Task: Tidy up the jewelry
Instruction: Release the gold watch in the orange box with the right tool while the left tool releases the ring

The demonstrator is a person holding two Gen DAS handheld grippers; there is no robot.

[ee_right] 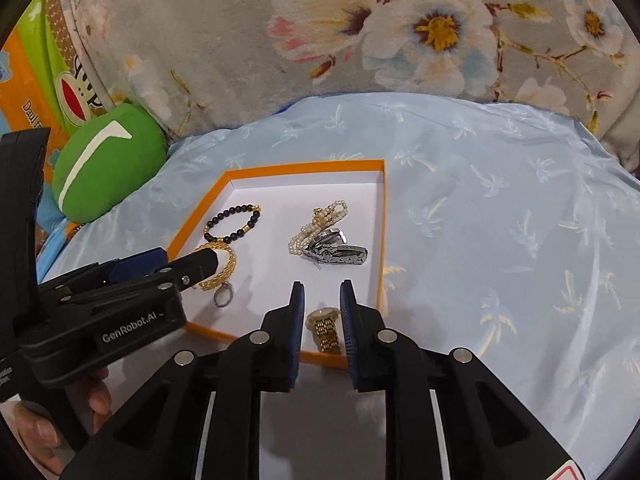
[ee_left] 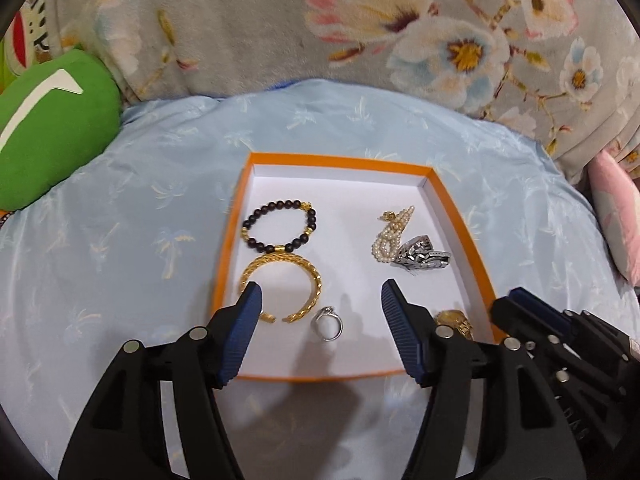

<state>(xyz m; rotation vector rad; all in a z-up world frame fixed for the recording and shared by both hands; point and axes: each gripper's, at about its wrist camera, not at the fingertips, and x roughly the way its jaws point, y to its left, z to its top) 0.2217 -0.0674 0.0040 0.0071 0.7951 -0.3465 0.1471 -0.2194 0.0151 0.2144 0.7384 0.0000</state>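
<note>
An orange-rimmed white tray (ee_left: 340,163) (ee_right: 304,168) lies on a pale blue cloth. In it are a black bead bracelet (ee_left: 280,224) (ee_right: 232,222), a gold open bangle (ee_left: 312,280) (ee_right: 228,264), a silver ring (ee_left: 329,323) (ee_right: 223,296), a pearl strand (ee_left: 390,236) (ee_right: 320,224), a silver watch (ee_left: 422,255) (ee_right: 340,254) and a gold watch (ee_left: 456,320) (ee_right: 326,330). My left gripper (ee_left: 322,294) is open above the ring and the bangle's near end. My right gripper (ee_right: 322,292) is narrowly open, its fingers either side of the gold watch, which lies on the tray.
A floral blanket (ee_left: 360,20) rises behind the cloth. A green plush cushion (ee_left: 52,128) (ee_right: 108,160) sits at the left. A pink pillow (ee_left: 616,208) is at the right. Blue cloth (ee_right: 500,220) extends right of the tray.
</note>
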